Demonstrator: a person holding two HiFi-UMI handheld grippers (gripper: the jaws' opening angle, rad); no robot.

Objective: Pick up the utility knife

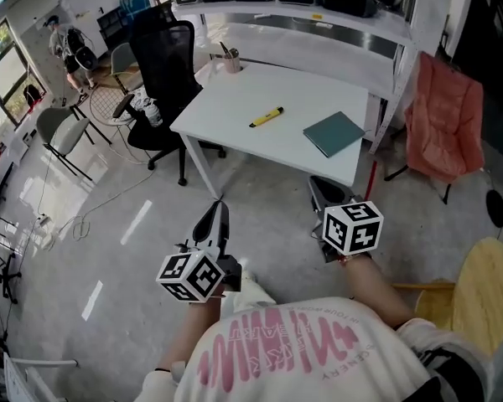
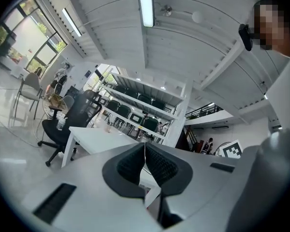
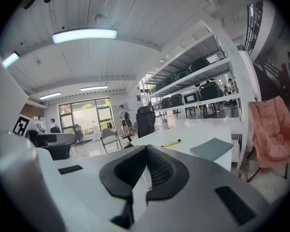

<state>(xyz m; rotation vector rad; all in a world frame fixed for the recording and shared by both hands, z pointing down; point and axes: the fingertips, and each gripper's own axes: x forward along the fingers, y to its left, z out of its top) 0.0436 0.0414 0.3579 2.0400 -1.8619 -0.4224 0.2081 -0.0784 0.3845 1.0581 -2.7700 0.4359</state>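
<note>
The yellow utility knife (image 1: 267, 117) lies near the middle of the white table (image 1: 235, 107), also seen far ahead in the right gripper view as the utility knife (image 3: 170, 143). Both grippers hang over the floor, well short of the table's near edge. My left gripper (image 1: 221, 208) points toward the table's near left corner; its pads (image 2: 152, 162) meet with nothing between them. My right gripper (image 1: 321, 189) is below the table's near right part, its pads (image 3: 154, 167) also pressed together and empty.
A teal notebook (image 1: 334, 133) lies on the table to the right of the knife, and a cup of pens (image 1: 232, 61) stands at the far left corner. A black office chair (image 1: 163, 53) is left of the table, a pink folding chair (image 1: 444, 115) right, and shelving (image 1: 318, 7) behind.
</note>
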